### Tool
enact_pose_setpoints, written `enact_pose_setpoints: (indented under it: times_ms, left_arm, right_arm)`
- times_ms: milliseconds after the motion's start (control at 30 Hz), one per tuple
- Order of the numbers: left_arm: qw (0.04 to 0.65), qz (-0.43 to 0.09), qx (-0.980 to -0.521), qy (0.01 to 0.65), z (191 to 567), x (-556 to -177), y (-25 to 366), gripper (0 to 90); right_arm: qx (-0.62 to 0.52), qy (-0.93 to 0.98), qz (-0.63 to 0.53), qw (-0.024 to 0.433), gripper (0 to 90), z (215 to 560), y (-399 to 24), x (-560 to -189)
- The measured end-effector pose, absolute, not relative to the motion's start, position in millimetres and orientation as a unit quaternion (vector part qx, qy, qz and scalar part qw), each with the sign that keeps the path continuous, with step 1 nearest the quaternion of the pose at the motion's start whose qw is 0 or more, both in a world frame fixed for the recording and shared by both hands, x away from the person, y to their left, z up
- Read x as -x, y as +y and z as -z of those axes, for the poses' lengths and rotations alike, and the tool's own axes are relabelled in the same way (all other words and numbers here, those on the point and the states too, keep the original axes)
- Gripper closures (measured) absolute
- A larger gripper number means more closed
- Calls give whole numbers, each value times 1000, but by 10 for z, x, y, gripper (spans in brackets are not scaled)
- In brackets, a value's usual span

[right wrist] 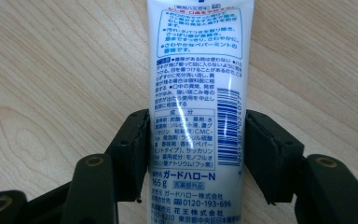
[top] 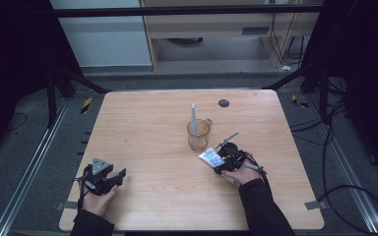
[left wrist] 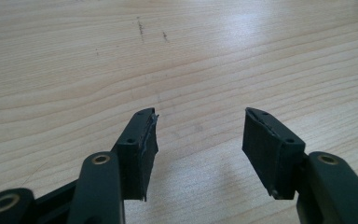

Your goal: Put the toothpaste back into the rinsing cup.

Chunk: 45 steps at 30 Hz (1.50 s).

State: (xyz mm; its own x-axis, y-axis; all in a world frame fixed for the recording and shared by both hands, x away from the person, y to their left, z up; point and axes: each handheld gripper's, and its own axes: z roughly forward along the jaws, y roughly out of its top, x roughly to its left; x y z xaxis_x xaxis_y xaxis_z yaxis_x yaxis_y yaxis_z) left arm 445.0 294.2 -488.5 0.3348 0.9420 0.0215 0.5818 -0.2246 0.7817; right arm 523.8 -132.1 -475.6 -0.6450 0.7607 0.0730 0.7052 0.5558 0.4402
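A white and blue toothpaste tube [right wrist: 196, 70] with printed text lies flat on the wooden table [top: 152, 132]. My right gripper [right wrist: 196, 140] has its pads against both long edges of the tube's lower end. In the high view that gripper [top: 217, 161] sits right of centre, with the tube [top: 209, 157] sticking out toward the left. Just behind it stands a clear amber cup [top: 199, 136] with a grey-white upright item [top: 194, 117] in it. My left gripper [left wrist: 198, 135] stands open over bare wood, and it rests at the front left [top: 119, 177] of the table.
A thin grey stick [top: 228, 138] lies beside the cup, just above my right hand. A small dark round spot [top: 223, 103] marks the table's far side. Metal rails, cables and dark frame legs surround the table on the floor.
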Motion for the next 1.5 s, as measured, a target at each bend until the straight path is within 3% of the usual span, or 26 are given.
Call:
enact_pose_setpoints:
  times_ms: [167,433,633,1500]
  left_arm:
    - [348,-257,-739,516,4888,-4452,2937,440]
    - [348,-258,-739,516,4889,-4453,2939,440]
    - [348,-257,-739,516,4889,-4453,2939,441]
    - [350,-256,-738,517,4888,-4455,2931,444]
  right_arm:
    - [-414,882,-217,63,462,4751,-1317,-5237]
    - [-423,879,-211,60,616,4690,-1312,-5232]
    - [-420,882,-203,64,671,4647,-1284,-5222]
    - [-440,805,-373,141,684,4098,-1764,-4866]
